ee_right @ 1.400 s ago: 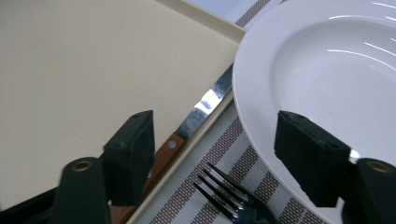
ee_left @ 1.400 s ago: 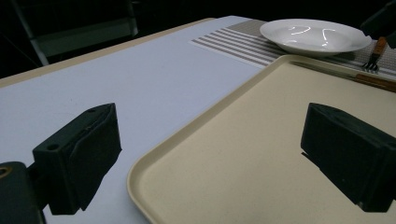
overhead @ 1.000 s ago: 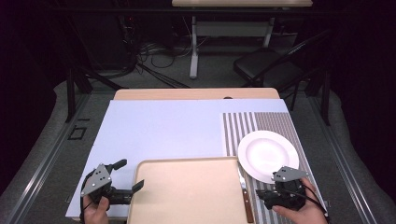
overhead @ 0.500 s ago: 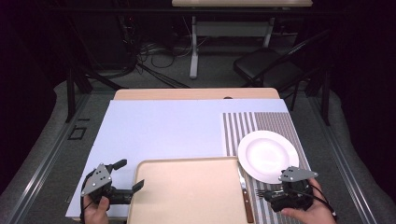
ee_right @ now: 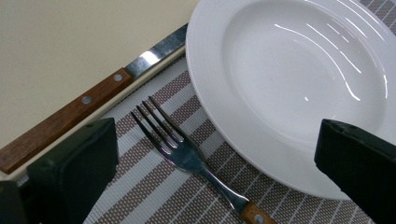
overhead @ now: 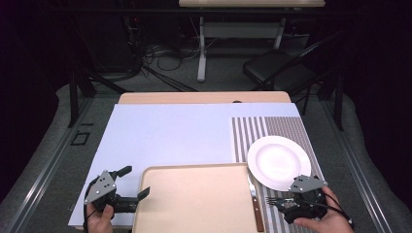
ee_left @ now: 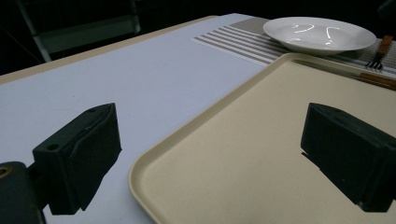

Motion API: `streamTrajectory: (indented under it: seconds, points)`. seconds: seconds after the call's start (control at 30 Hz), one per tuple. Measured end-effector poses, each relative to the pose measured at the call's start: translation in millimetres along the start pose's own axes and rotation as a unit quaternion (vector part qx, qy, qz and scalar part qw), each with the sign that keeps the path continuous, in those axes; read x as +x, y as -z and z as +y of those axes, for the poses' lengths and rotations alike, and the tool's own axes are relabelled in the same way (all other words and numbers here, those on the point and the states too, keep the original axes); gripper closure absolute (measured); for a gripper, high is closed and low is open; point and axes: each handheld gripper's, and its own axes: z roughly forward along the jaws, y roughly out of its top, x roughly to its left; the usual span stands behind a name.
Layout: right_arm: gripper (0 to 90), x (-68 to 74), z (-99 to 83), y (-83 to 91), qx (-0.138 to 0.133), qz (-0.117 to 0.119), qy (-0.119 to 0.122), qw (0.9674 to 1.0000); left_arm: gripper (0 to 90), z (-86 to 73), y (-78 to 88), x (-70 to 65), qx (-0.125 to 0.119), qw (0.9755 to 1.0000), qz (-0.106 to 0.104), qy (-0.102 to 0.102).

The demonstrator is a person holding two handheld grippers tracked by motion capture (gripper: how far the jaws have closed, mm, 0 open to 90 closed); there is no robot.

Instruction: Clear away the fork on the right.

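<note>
Fork is the thing nearest our right gripper: it lies flat on the striped placemat, tines pointing toward the tray side and its wooden handle end running back beneath the gripper. In the right gripper view we see the fork between the two black jaws, which have just been opening and now stand wide apart with nothing pressed between them; neither jaw touches the fork. Just beside the fork sits the white plate, its rim close to the tines, though we cannot tell whether they touch. On the fork's other side a knife with a wooden handle lies along the right edge of the tray, blade pointing away from us, handle toward us; fork and knife lie near each other but apart. From the high view we hold the right gripper low over the near end of the placemat, below the plate. Our left gripper rests at the tray's near left corner, jaws spread wide: in the left gripper view one jaw sits over the pale blue table cover and the other over the tray's beige surface, with the tray's rounded corner between them and no pad pressing on it.
</note>
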Motion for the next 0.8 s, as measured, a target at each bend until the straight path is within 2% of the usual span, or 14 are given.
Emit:
streamTrajectory:
  seconds: [0.3,0.47,0.6,0.67,0.8]
  points:
    - [0.0,-2.2,-0.2,4.5,-0.002,0.007,0.03,0.9995,5.1,0.1,-0.7,-0.5,0.002,1.0,0.0,-0.001]
    - [0.0,-3.0,-0.2,3.5,0.014,-0.008,0.052,0.9985,5.1,0.0,-0.1,-0.5,0.0,1.0,-0.001,0.0]
    - [4.7,-2.7,0.1,2.2,0.025,-0.021,0.082,0.9961,5.1,0.1,0.0,-0.6,0.0,1.0,0.0,-0.002]
    - [5.5,-1.9,0.3,1.8,0.043,-0.032,0.101,0.9934,5.1,0.1,-0.1,-0.7,0.001,1.0,0.0,-0.001]
    - [6.4,-0.3,-1.3,-1.5,0.046,-0.038,0.122,0.9907,5.1,0.2,-0.5,-1.0,0.001,1.0,0.0,-0.001]
